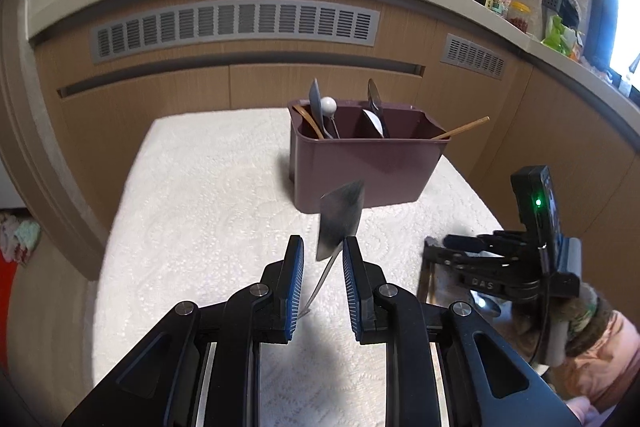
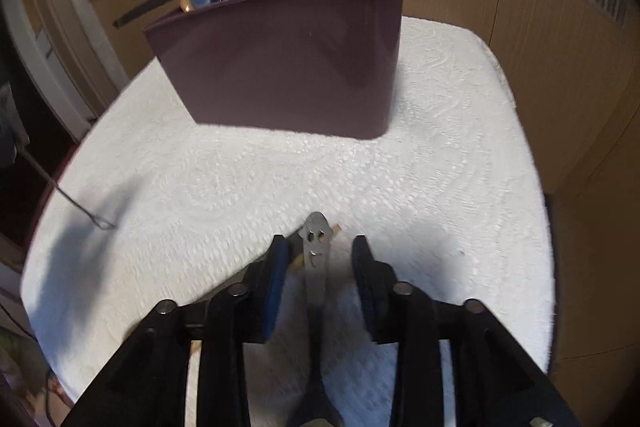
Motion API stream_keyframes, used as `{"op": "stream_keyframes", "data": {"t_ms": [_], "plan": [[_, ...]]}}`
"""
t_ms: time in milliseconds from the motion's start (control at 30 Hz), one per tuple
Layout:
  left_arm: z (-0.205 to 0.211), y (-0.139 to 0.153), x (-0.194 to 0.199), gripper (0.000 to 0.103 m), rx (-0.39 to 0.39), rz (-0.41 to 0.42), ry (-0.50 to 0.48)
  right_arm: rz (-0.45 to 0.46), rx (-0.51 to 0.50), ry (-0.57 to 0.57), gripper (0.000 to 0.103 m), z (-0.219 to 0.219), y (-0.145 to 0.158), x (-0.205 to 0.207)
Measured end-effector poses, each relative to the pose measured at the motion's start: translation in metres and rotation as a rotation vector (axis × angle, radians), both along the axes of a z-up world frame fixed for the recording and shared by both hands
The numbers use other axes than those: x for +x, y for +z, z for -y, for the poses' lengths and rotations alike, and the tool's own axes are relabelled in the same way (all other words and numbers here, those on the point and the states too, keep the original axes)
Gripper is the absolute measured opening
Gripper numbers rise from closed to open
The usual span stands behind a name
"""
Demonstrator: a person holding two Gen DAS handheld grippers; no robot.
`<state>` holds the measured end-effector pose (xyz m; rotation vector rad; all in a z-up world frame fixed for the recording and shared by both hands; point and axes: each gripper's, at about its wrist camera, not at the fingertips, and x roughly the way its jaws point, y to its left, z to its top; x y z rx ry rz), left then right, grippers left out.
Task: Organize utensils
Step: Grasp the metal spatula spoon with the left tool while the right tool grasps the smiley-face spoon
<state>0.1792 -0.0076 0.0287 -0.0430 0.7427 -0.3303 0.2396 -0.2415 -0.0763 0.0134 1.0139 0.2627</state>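
My right gripper (image 2: 320,259) hangs with its jaws apart over a metal utensil handle (image 2: 316,259) lying flat on the white textured cloth (image 2: 400,167); the handle runs lengthwise between the pads, none touching it, its holed end toward the maroon utensil caddy (image 2: 288,59) just ahead. My left gripper (image 1: 323,259) has a small steel spatula (image 1: 340,215) standing between its jaws, blade up, though I cannot tell whether the pads press its thin stem. Wood-panelled cabinets with grey vents rise behind the table.
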Motion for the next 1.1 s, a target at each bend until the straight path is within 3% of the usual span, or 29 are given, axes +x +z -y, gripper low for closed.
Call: {"op": "stream_keyframes", "data": {"t_ms": [33,67,100,200,300,400,467,533,733,900,967,1100], "plan": [[0.001,-0.004,0.009,0.023,-0.014,-0.011,-0.008,0.005,-0.008,0.003,0.034,-0.003,0.000,0.001],[0.002,-0.007,0.017,0.024,-0.021,-0.024,-0.015,0.010,-0.026,0.022,0.018,-0.007,0.001,0.001],[0.004,-0.011,0.027,0.024,-0.030,-0.040,-0.025,0.009,-0.030,0.039,0.012,-0.011,0.002,-0.001],[0.020,-0.024,0.056,0.024,-0.054,-0.076,-0.082,0.017,-0.063,0.065,0.012,-0.019,0.005,-0.009],[0.043,-0.038,0.073,0.024,-0.023,-0.108,-0.128,0.007,-0.050,0.067,0.012,-0.016,0.005,-0.014],[0.062,-0.047,0.075,0.025,0.045,-0.113,-0.176,-0.001,-0.027,0.055,0.012,-0.007,0.008,-0.022],[0.073,-0.053,0.075,0.041,0.114,-0.124,-0.227,0.007,-0.026,0.051,0.012,0.000,0.011,-0.029],[0.083,-0.059,0.074,0.048,0.173,-0.123,-0.261,0.011,-0.011,0.048,0.012,0.006,0.015,-0.035],[0.111,-0.075,0.087,0.049,0.312,-0.140,-0.353,0.031,0.049,0.016,0.012,0.020,0.024,-0.041],[0.123,-0.092,0.117,0.048,0.338,-0.236,-0.341,0.037,0.071,0.007,0.012,0.028,0.028,-0.043],[0.123,-0.092,0.120,0.037,0.308,-0.247,-0.330,0.043,0.089,-0.001,0.012,0.032,0.031,-0.045],[0.117,-0.086,0.103,0.035,0.266,-0.195,-0.275,0.074,0.114,-0.020,0.011,0.038,0.043,-0.047]]}}
